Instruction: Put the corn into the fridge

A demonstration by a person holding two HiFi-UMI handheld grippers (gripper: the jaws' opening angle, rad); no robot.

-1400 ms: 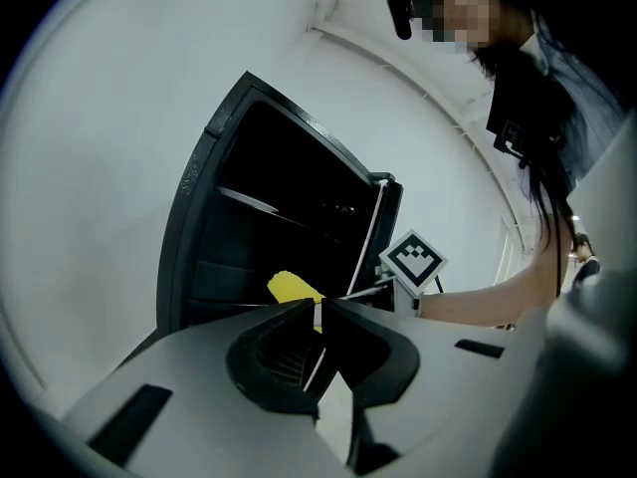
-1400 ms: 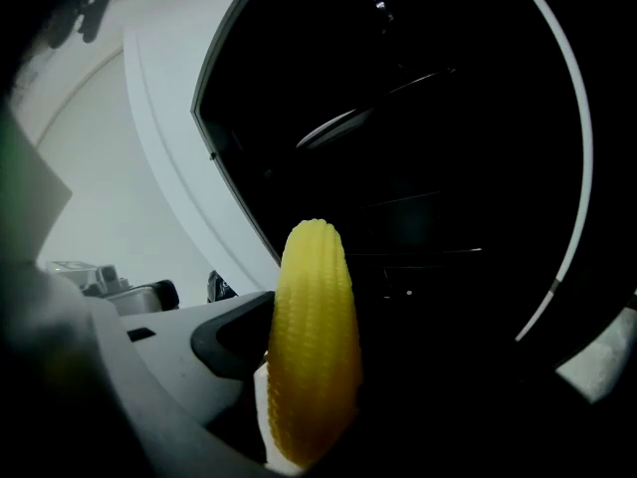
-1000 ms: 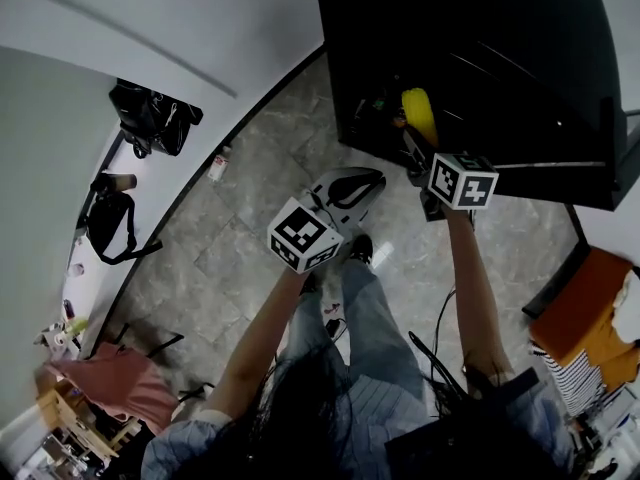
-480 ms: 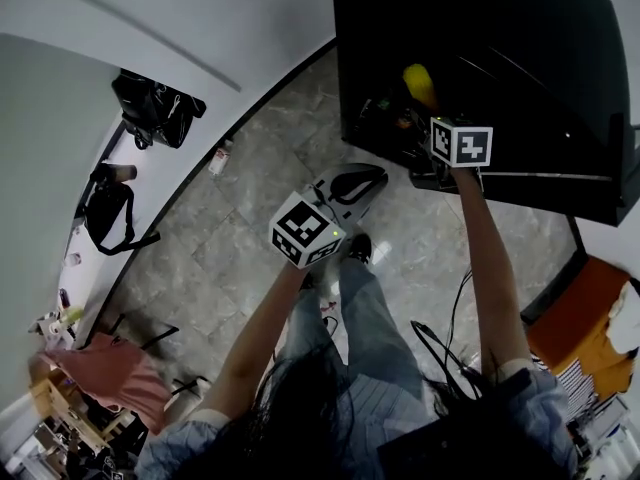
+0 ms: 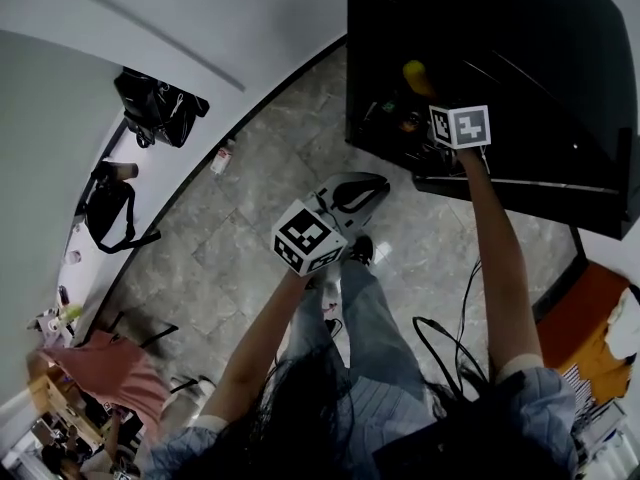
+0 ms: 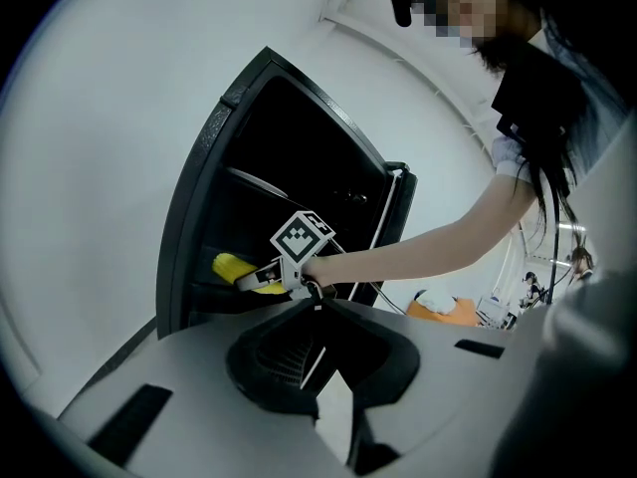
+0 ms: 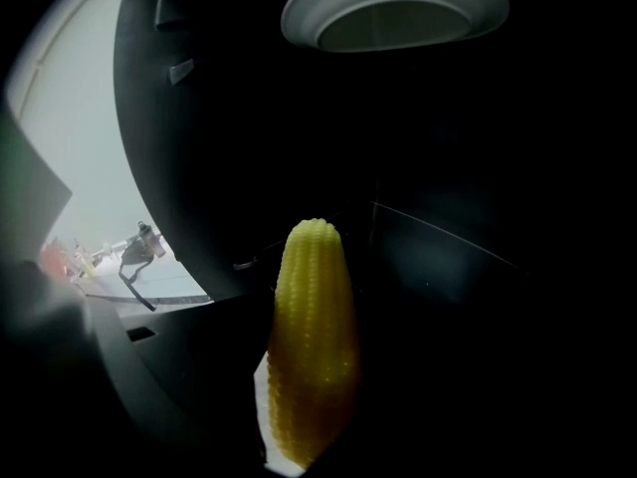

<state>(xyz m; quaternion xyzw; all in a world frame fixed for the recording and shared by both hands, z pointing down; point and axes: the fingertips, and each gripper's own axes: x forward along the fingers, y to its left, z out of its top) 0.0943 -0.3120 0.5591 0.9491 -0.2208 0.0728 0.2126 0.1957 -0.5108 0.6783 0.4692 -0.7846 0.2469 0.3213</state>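
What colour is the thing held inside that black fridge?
Yellow. It's a corn cob, clearest in the right gripper view.

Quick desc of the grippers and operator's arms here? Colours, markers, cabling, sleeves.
Left gripper: light grey moulded shell, black inner jaw pads, and a white cube with black square markers. Right gripper: pale grey fingers and the same kind of marker cube. A thin black cable hangs beside the right arm. The person wears short, pale blue striped sleeves; the forearms are bare.
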